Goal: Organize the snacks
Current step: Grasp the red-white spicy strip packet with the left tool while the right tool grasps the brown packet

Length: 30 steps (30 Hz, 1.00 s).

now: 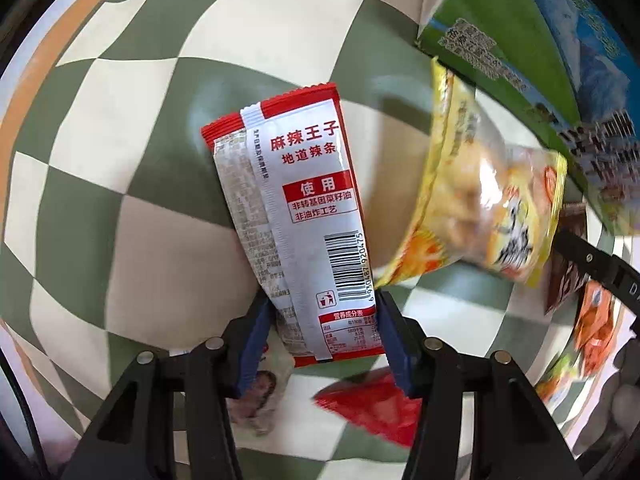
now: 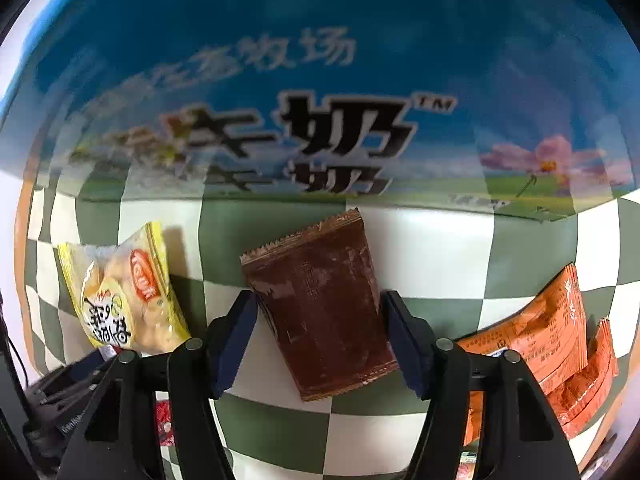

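Left wrist: tongs [image 1: 324, 316] pinch glossy red-white foil packet [image 1: 296, 216], flat, crinkled

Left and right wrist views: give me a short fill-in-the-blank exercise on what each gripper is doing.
1. The left gripper is shut on the red-and-white ____ packet.
2. The brown foil packet lies between the fingers of the ____ gripper.
3. Both rest over a green-and-cream ____ tablecloth.
4. Behind the brown packet stands a large ____ carton.

Missing words: snack; right; checkered; blue
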Motion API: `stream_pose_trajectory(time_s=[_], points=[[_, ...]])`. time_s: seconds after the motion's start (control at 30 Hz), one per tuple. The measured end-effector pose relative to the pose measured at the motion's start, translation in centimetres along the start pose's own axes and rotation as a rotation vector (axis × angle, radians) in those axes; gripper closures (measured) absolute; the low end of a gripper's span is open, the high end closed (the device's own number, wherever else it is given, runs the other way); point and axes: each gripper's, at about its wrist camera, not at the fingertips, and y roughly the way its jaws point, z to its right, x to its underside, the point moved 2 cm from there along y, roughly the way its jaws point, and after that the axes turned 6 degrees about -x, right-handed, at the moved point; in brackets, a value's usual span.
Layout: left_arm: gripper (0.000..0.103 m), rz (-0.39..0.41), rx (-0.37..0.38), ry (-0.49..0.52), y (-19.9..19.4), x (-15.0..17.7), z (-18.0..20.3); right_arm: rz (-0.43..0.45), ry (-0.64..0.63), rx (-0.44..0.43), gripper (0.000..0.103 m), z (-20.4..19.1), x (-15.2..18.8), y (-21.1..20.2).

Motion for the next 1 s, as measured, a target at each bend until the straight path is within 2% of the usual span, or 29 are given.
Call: stream_pose_trajectory(time_s=[0.2,0.33,0.47,0.57,0.7,0.73,0.8,0.87,1.0], points=[[0.053,-0.068,0.007,0.075,0.4,3.4,0.1,-0.108,0.016,-0.05,0.04,0.6,5.7,0.6],[0.051,-0.1,0.024,0.06,0.7,4.5,-0.2,-0.191,0.077,-0.105,0.04,1.9,9.7,1.1],[0.047,-0.122,0.071,-0.061,1.3,3.5,-1.6,-0.226,0.148,-0.141,0.039,3.3,11.6,1.9],[0.044,-0.13,0.104,-0.143,1.5,2.9,-2.8,-0.233,0.203,-0.167,0.03,3.8,11.1,2.5],[0.042,-0.147,0.137,-0.233,1.7,2.2,-3.9,-0.223,0.197,-0.139,0.025,3.9,10.1,2.8],[0.042,-0.14,0.132,-0.235,1.7,2.3,-3.9,-0.221,0.191,-0.13,0.025,3.5,9.2,2.9],[0.042,-0.109,0.103,-0.212,1.6,1.8,-3.7,-0.211,0.173,-0.115,0.025,3.4,9.5,3.0],[0.05,-0.063,0.036,-0.156,1.2,2.1,-2.9,-0.196,0.161,-0.104,0.025,2.9,10.2,3.3],[0.056,-0.015,-0.033,-0.068,0.6,2.8,-1.0,-0.179,0.124,-0.066,0.033,1.4,11.8,3.0]])
